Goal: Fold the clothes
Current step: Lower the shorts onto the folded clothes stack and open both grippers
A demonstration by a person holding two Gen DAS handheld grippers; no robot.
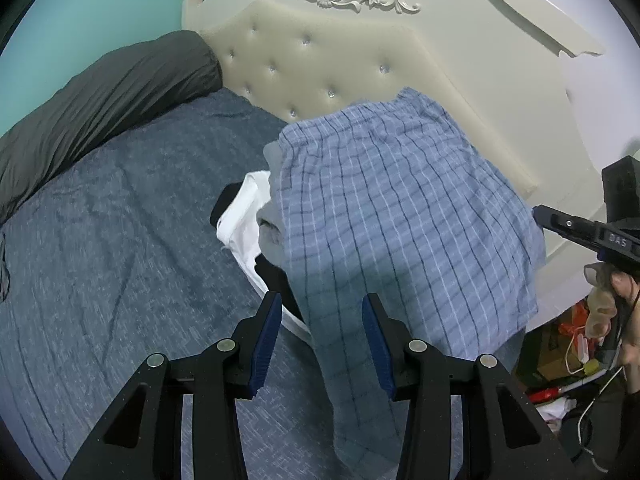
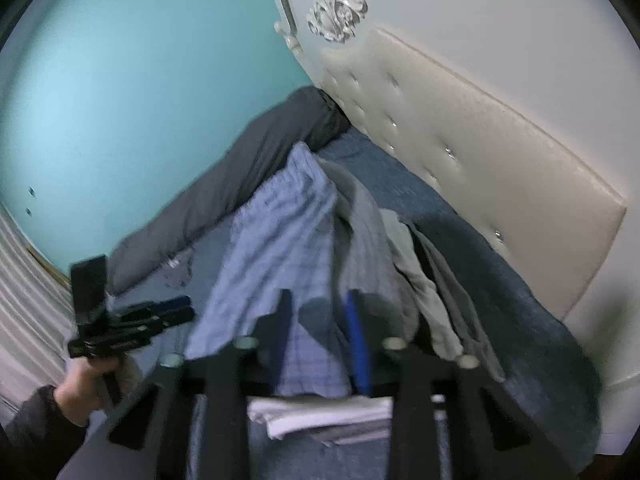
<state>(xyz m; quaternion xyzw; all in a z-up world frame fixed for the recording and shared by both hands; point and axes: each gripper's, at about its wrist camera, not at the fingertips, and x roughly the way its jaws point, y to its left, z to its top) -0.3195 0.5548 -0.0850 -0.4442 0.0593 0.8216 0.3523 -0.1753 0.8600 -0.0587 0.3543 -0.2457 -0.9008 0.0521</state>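
While the blue checked shorts (image 1: 400, 208) are lying draped over a heap of clothes (image 1: 248, 216) on the bed (image 1: 120, 240), the left gripper (image 1: 318, 344) is standing spread around a hanging strip without pinching it; the right gripper (image 2: 320, 336) is looking slightly parted over the same cloth, though blur is hiding any grip; lifting both ends evenly should be keeping the fold flat; only the right view is showing grey garments (image 2: 404, 256) alongside.
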